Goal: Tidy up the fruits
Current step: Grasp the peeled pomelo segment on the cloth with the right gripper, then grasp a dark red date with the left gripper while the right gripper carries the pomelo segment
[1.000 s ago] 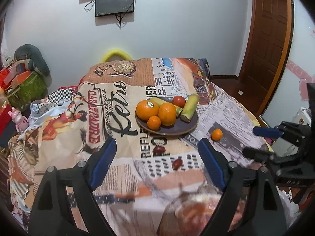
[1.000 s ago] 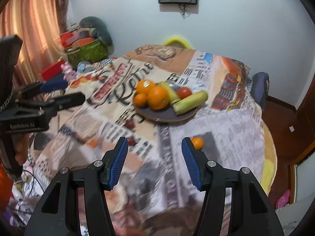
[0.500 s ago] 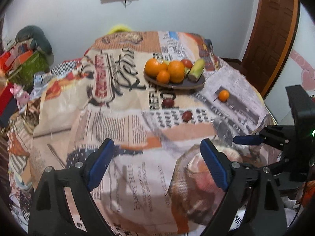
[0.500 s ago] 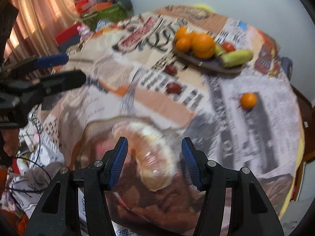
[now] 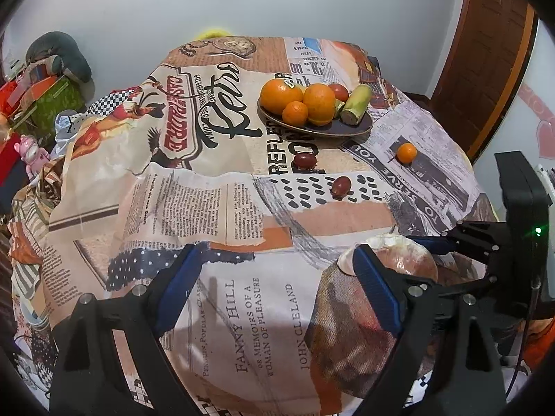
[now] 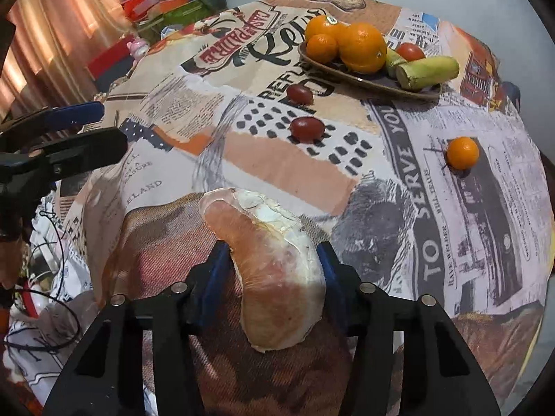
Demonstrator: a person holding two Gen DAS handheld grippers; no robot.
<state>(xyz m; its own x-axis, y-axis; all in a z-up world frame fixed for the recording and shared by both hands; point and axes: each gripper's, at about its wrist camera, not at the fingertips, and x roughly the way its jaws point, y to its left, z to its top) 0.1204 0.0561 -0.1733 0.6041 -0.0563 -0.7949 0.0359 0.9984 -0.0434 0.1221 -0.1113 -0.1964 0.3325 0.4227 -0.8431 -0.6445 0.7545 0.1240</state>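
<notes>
We hold the left hand-held gripper [image 5: 274,291] released, its jaws wide apart over the near edge of the table [image 5: 194,208], grasping nothing. To its right, the right hand-held gripper [image 6: 272,260] brackets the wrapped pomelo segment [image 6: 274,260] at the near edge; the blue pads sit against both flanks, so we judge it grasping the segment, though how firmly cannot be read. The plate [image 6: 367,81] stands toward the far edge, already crowded with oranges [image 6: 362,52], a tomato [image 6: 411,52] and a green stalk piece [image 6: 428,72]. Two dark red fruits [image 6: 307,128] lie loose between the plate and the segment, and a small orange [image 6: 463,152] lies near the right edge. We judge these risks: the glossy film may let the segment slip from the pads during lifting; a low carry may knock the loose fruits and set them rolling; placing onto the full plate may dislodge an orange. The printed tablecloth [image 5: 242,305] is wrinkled and drapes over the edges, so dragging may shift everything. A door [image 5: 485,69] stands at the right, a white wall behind.
</notes>
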